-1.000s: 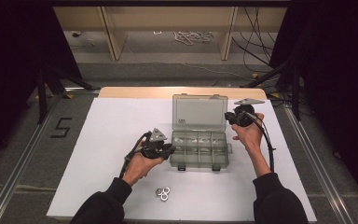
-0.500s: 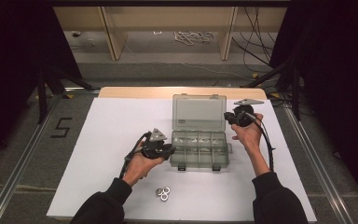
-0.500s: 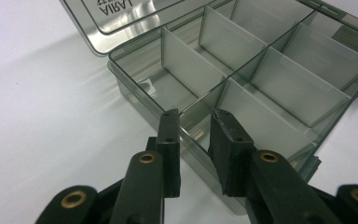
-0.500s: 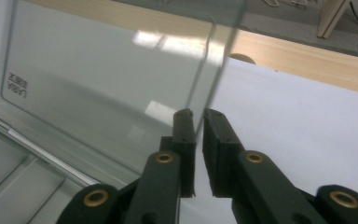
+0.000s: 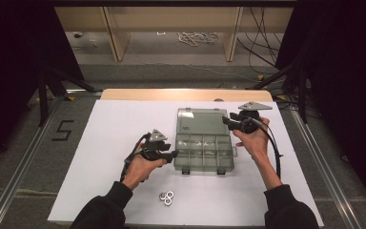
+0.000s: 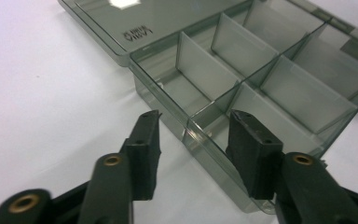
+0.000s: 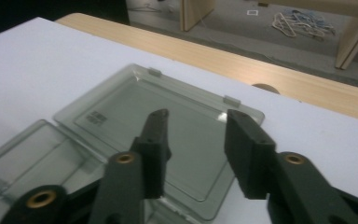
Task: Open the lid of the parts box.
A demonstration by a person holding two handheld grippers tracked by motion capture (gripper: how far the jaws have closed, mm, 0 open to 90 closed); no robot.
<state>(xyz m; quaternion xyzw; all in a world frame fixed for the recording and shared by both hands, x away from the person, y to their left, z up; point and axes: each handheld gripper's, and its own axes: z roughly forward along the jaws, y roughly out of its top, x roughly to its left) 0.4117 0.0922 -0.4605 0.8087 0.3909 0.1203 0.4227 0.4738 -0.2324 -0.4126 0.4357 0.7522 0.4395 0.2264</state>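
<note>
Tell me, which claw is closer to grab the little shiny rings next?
Probably the left claw. It sits open at the near-left corner of the smoky clear plastic compartment box, nearer the small silver metal rings. The right claw hovers open above the box's flat lid, farther away.

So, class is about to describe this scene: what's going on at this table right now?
A person holds a gripper in each hand over a clear compartment box lying open on a white table. The left gripper sits at the box's near left corner, its jaws just opened and straddling the wall without pressing it. The right gripper hovers above the laid-back lid, its jaws also just opened, with nothing between them. The compartments look empty. A few small metal rings lie on the table near the person.
</note>
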